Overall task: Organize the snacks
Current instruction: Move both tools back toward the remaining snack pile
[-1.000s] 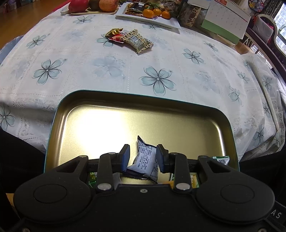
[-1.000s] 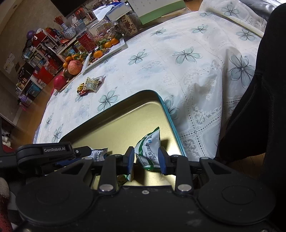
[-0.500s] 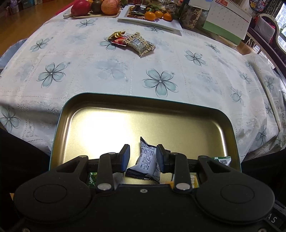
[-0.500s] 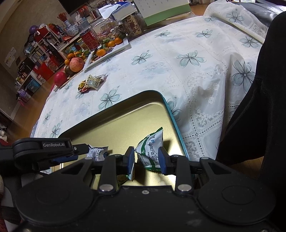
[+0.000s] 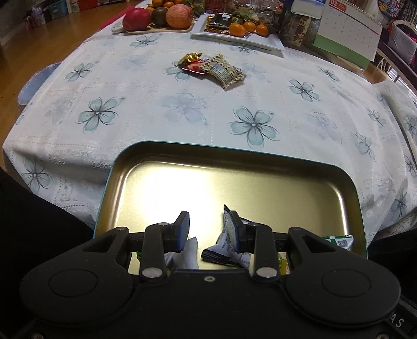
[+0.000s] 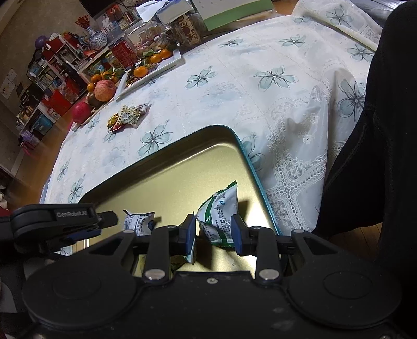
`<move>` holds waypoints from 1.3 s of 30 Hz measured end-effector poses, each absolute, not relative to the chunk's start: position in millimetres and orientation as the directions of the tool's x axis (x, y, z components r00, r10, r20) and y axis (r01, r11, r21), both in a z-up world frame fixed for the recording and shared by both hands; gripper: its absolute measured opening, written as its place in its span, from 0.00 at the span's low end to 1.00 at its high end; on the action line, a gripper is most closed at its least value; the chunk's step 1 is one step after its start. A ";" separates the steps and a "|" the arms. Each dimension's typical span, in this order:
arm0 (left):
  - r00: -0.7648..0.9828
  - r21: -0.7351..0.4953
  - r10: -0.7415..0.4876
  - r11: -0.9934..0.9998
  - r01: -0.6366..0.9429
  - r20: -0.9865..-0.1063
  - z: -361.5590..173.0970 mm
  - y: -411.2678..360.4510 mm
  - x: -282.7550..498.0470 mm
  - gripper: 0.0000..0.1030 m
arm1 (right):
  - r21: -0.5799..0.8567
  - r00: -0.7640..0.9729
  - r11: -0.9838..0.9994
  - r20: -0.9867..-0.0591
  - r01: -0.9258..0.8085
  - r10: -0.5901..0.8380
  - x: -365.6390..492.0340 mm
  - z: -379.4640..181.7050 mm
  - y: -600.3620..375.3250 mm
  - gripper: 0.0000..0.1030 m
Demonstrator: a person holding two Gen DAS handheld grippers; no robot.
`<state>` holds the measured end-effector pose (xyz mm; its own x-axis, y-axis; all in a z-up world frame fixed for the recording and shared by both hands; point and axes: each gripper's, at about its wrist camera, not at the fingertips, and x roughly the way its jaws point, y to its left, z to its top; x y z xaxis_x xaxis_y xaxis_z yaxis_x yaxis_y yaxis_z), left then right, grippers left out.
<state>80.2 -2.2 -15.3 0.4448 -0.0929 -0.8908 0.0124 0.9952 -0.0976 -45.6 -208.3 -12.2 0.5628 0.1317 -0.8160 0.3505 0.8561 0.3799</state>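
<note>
A gold tin tray (image 5: 198, 182) with a teal rim lies at the table's near edge; it also shows in the right wrist view (image 6: 182, 172). My left gripper (image 5: 209, 221) is open over the tray's near part; a white-and-dark snack packet (image 5: 226, 242) leans against its right finger. My right gripper (image 6: 213, 229) is open around a green-and-white snack packet (image 6: 221, 211) that rests in the tray. The left gripper (image 6: 78, 224) shows in the right wrist view, next to the white packet (image 6: 138, 221). More snack packets (image 5: 213, 69) lie in a small pile mid-table.
A white floral tablecloth (image 5: 182, 109) covers the table. At the far edge stand a board of apples (image 5: 159, 19), a white plate with oranges (image 5: 239, 31) and a desk calendar (image 5: 349, 28). A dark chair or clothing (image 6: 378, 130) sits at the right.
Both grippers' jaws have widened. The left one has let go of the white packet, which now leans on its right finger. The right one has loosened around the green packet.
</note>
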 end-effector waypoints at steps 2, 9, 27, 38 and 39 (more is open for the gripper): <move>0.453 -0.116 -0.102 0.993 -0.005 -0.886 -12.2 2.5 80.8 0.39 | 0.375 0.556 0.856 -0.821 0.355 0.128 -44.4 -13.3 -207.4 0.32; 0.446 -0.133 -0.087 0.988 -0.072 -0.891 -12.5 15.3 87.3 0.39 | 0.344 0.536 0.878 -0.835 0.333 0.124 -35.2 -14.0 -200.6 0.33; 0.476 -0.155 -0.082 0.981 -0.117 -0.875 47.7 54.6 197.2 0.39 | 0.325 0.554 0.938 -0.806 0.122 0.207 82.4 26.2 -191.1 0.40; 0.443 -0.131 -0.028 0.970 -0.205 -0.896 44.9 67.3 318.0 0.39 | 0.284 0.510 0.957 -0.832 0.057 0.217 196.6 28.3 -167.1 0.42; 0.443 -0.129 -0.024 0.969 -0.209 -0.896 40.7 67.8 321.0 0.39 | 0.274 0.505 0.960 -0.837 0.052 0.211 205.2 26.7 -163.3 0.42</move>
<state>321.0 67.8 40.7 0.4434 -0.0237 -0.8960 -0.2087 0.9694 -0.1289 205.2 -163.3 26.7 0.5054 0.2114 -0.8366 0.0520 0.9603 0.2741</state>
